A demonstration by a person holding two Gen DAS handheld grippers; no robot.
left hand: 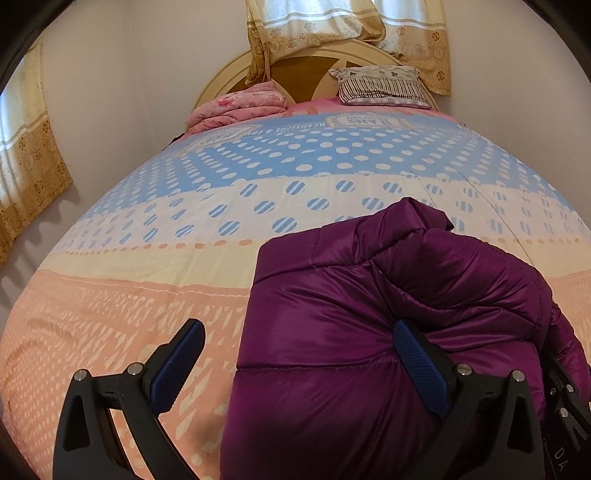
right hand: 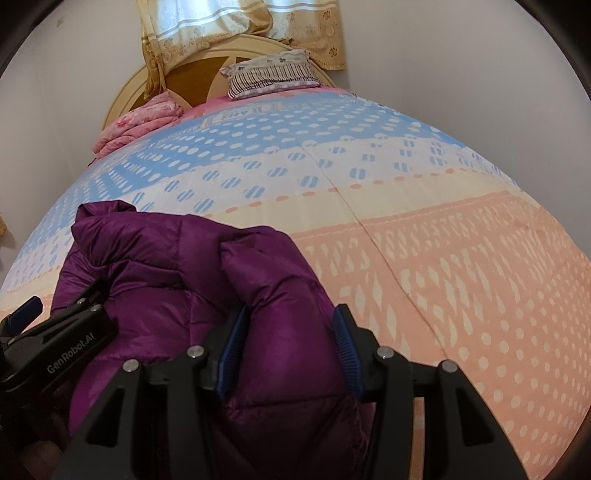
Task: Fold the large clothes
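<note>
A shiny purple padded jacket (left hand: 388, 295) lies bunched and folded on the bedspread (left hand: 184, 236). In the left wrist view my left gripper (left hand: 297, 328) stands wide open. Its right pad rests against the jacket, and its left pad is over bare bedspread, apart from the jacket's edge. In the right wrist view my right gripper (right hand: 291, 314) is shut on a thick fold of the purple jacket (right hand: 177, 258), with both blue pads pressing its sides. The left gripper's body (right hand: 55, 332) shows at the lower left of that view, against the jacket.
The bedspread (right hand: 461, 258) has blue dotted, cream and peach bands. A striped pillow (left hand: 384, 86) and a folded pink blanket (left hand: 240, 107) lie by the round headboard (left hand: 295, 74). Yellow curtains (left hand: 351, 29) hang behind. Walls border the bed on both sides.
</note>
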